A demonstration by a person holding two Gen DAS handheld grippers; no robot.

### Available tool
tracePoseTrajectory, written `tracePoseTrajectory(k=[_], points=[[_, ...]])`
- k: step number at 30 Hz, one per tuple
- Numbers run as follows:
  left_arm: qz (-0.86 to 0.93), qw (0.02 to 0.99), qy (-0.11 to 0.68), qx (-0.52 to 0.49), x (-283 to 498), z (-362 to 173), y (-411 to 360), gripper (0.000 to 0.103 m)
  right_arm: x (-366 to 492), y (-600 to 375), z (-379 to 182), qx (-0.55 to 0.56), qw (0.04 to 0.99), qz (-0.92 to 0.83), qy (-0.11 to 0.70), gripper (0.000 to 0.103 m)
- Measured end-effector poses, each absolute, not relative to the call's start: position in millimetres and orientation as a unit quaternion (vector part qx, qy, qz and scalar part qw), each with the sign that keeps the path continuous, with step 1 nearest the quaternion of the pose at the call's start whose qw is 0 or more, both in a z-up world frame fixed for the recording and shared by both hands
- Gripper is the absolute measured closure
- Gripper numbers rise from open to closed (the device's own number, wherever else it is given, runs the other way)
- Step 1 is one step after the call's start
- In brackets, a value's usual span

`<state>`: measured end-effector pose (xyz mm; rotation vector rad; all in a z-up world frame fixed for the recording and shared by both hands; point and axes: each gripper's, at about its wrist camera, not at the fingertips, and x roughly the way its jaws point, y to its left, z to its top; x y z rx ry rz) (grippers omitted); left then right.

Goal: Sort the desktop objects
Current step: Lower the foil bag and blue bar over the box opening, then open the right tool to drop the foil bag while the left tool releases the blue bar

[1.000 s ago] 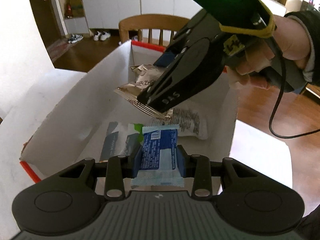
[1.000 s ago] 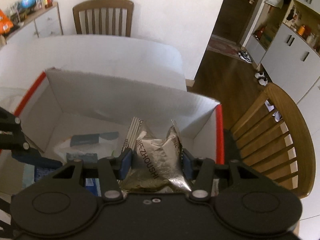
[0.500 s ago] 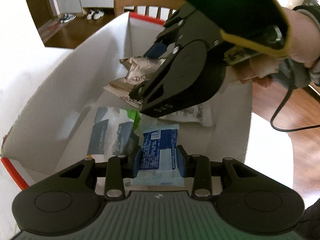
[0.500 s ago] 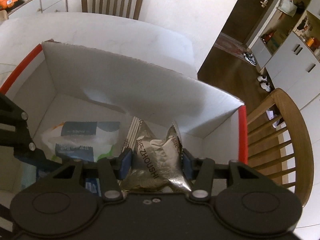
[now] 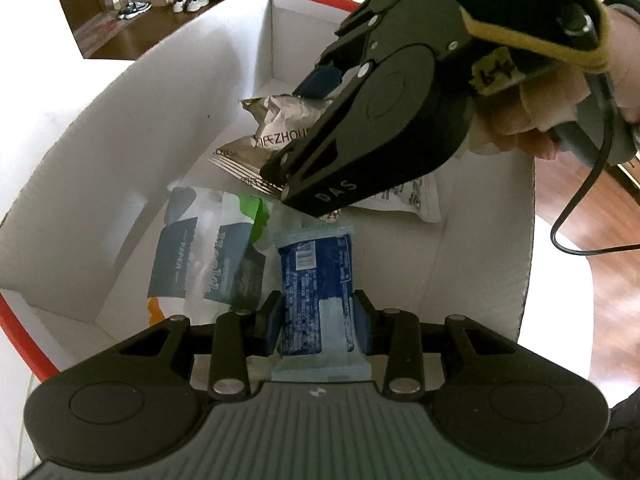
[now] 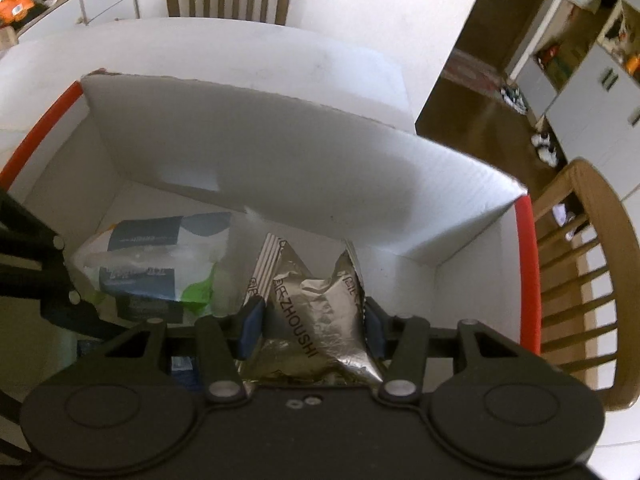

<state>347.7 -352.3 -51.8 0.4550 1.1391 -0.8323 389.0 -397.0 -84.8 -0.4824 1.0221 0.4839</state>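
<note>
We note the left gripper clamped on a blue packet and the right gripper clamped on a silver foil pouch, both held inside the white box, above a tissue pack.

Crinkled shiny silver foil packet; glossy blue plastic wrapper; matt white corrugated cardboard box; varnished wooden chair.

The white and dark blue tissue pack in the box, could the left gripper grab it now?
Probably not: the left gripper is already shut on a blue snack wrapper, though the white and dark blue tissue pack lies uncovered beside it.
</note>
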Motion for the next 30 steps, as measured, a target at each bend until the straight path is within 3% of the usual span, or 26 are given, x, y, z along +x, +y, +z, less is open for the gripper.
tracePoseTrajectory(k=[7,14,25,29,30], points=[[-0.382,0.731,0.525,0.211,349,-51,-352,0.066,385,-399,-83,-0.233,0.817,0.221,0.479,0.049],[-0.371,0.744,0.515,0.209,345,-45,-340,0.054,377,-402,-71,-0.224,0.827,0.217,0.468,0.039],[-0.367,0.773,0.484,0.187,319,-13,-323,0.053,361,-420,-41,-0.196,0.837,0.230,0.456,0.039],[-0.365,0.783,0.469,0.184,308,-3,-319,0.037,352,-425,-25,-0.181,0.840,0.238,0.453,0.039],[-0.364,0.787,0.464,0.182,305,1,-317,0.037,349,-427,-22,-0.178,0.840,0.240,0.452,0.039]])
